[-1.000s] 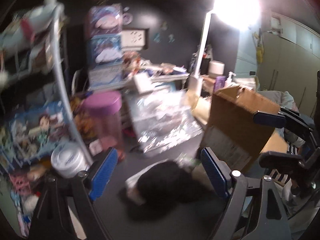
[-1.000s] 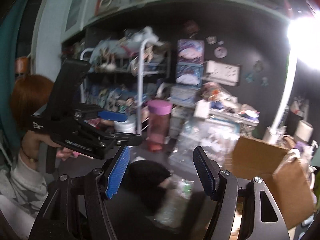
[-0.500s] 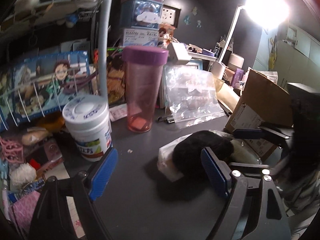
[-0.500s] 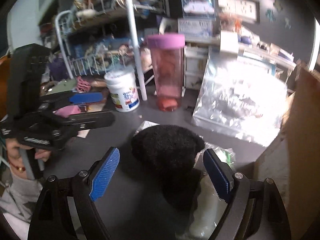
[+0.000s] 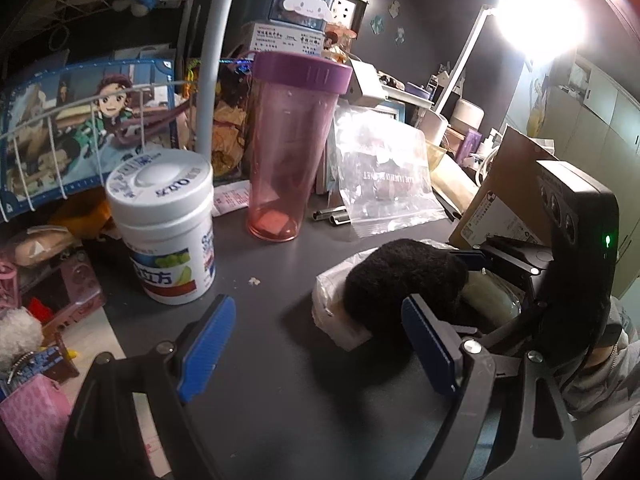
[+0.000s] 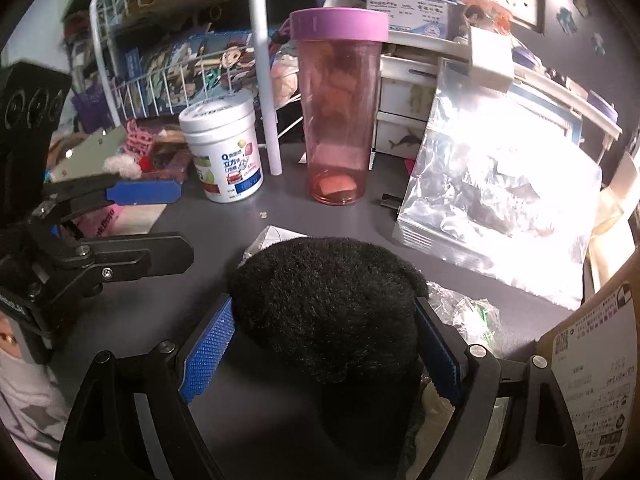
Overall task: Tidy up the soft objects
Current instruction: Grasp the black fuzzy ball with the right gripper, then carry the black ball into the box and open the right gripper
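Seen from the left wrist, the left gripper (image 5: 320, 344) is held low over the dark desk (image 5: 280, 400), its blue pads spread wide with nothing between them. Just ahead, the black plush (image 5: 400, 280) is seen lying on a white packet (image 5: 332, 312) — the right gripper (image 5: 476, 268) reaches it from the right side, one blue pad touching its far edge. A white tub (image 5: 168, 232) and a pink cup (image 5: 288, 152) are stood farther back, with a clear bag (image 5: 384, 176) beside the cup.

From the right wrist, the plush (image 6: 328, 304) is framed between both pads (image 6: 208, 348) — the jaws are spread about it, roughly at its flanks; whether it is squeezed cannot be told. Crinkled plastic (image 6: 464, 312) lies at its right, a cardboard box (image 6: 592, 380) beyond.
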